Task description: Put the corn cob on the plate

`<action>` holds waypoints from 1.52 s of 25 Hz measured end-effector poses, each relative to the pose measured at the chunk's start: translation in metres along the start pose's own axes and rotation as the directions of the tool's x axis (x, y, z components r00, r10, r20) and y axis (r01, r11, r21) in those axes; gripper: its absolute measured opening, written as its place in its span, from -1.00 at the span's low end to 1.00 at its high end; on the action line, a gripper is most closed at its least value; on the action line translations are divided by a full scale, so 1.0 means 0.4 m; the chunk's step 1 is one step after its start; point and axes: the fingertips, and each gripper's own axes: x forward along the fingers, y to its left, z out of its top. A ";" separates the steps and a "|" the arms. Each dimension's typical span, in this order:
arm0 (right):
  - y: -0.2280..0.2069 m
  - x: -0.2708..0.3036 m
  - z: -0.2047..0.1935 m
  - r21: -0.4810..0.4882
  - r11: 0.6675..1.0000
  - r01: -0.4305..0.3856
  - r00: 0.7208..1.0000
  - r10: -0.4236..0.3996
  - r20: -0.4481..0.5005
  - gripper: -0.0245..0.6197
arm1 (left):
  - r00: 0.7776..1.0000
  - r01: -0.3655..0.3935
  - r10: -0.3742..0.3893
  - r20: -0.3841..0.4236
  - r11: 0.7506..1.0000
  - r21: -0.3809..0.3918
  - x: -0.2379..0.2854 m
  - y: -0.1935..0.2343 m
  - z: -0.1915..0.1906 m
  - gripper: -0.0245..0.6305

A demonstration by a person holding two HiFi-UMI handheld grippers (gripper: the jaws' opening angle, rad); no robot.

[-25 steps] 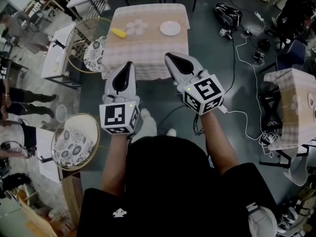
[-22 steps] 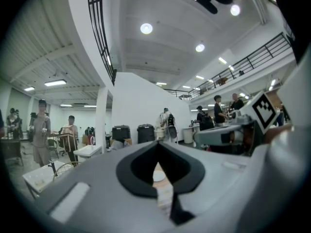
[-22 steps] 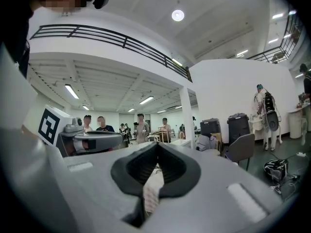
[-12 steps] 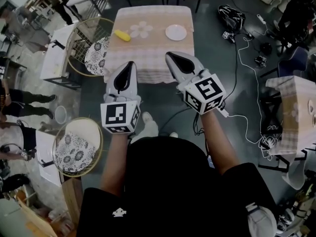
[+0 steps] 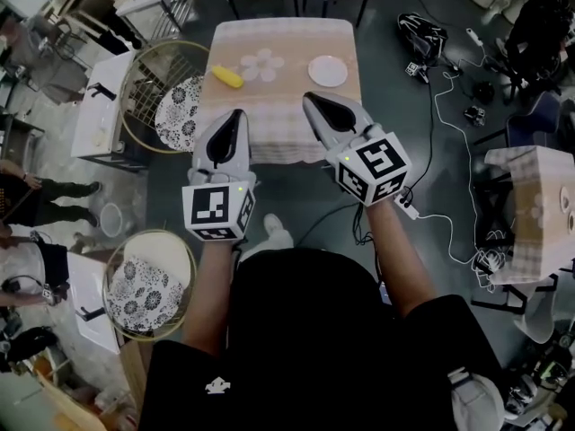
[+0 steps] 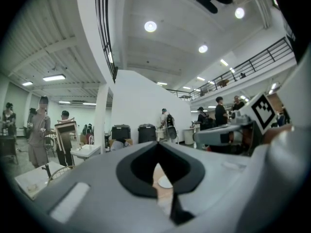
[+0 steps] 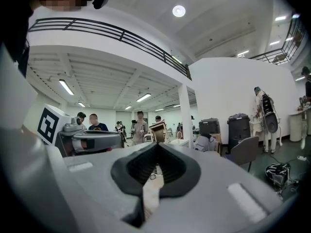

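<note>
Since a second ago the table (image 5: pixel 286 39) has dropped lower and a little to the right in the head view. Its hanging cloth (image 5: pixel 278 146) now lies behind both sets of tips. The upper wicker chair (image 5: pixel 144 59) and the lower wicker chair (image 5: pixel 148 233), both at the left, have slid down the frame with it. The left gripper (image 5: pixel 236 115) and right gripper (image 5: pixel 311 98) keep their places side by side. Each is clenched on nothing (tips pressed together in both gripper views).

Each wicker chair cradles a flower-patterned cushion (image 5: pixel 180 110). On the table, the corn cob (image 5: pixel 226 77) lies by the left edge. The plate (image 5: pixel 328 70) sits by the right edge, bare, and well apart from the cob. A flower print (image 5: pixel 262 64) on the cloth lies between them. Cables (image 5: pixel 431 106) trail over the floor beyond the table's right side.

Only the head view shows the cob. The left gripper view catches a sliver of cloth and the plate's white rim through the slot under its closed tips, and the other gripper's marker cube (image 6: pixel 262 110) at the right. The right gripper view shows only cloth through its slot. It adds what the head view misses: people (image 7: pixel 140 125) standing in the hall, a balcony railing (image 7: pixel 112 32) and black bins (image 7: pixel 238 125).
</note>
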 end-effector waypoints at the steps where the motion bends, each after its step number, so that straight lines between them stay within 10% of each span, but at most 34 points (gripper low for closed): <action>1: -0.004 0.012 0.002 -0.001 1.000 0.005 1.000 -0.005 -0.001 -0.92 | 1.000 0.003 -0.003 0.001 1.000 -0.002 0.009 0.012 0.001 -0.90; 38: -0.012 0.274 -0.049 -0.010 0.987 0.161 0.984 -0.161 -0.078 -0.92 | 0.994 0.107 -0.110 -0.018 0.989 -0.106 0.123 0.296 -0.098 -0.90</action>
